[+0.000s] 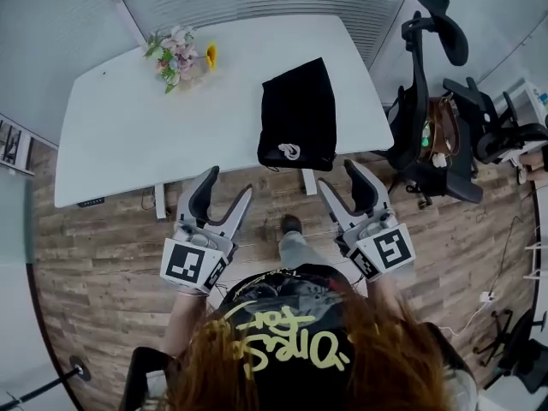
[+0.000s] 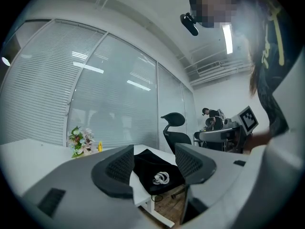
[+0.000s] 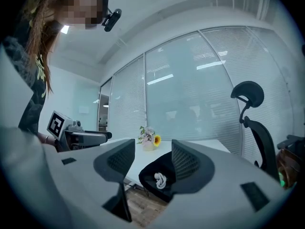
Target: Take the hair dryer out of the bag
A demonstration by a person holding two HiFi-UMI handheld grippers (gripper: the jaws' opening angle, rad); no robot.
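The black fabric drawstring bag [image 1: 298, 114] lay flat on the white rectangular table [image 1: 128, 135]. Its end with the coiled white cord [image 1: 289, 151] sat at the table's near edge. The hair dryer was not visible and was presumably inside the bag.

The left gripper [image 1: 229, 182] and the right gripper [image 1: 337, 175] were held level above the wooden floor [image 1: 103, 255], short of the table edge. One pointed toward each side of the bag's near end. Both had their jaws spread with nothing between the pads; the bag showed only beyond them.

The step in hand was judged to be the approach to the bag's mouth. For a good result:

1. One gripper would best pin or pinch the fabric near the cord end, to keep the bag from sliding off the edge.
2. The other would best work the mouth open before reaching in.
3. Soft fabric was likely to bunch, so a shallow pinch on a single layer would probably serve better than a deep bite.

The small bunch of flowers [image 1: 178, 56] stood well apart and posed no obstruction.
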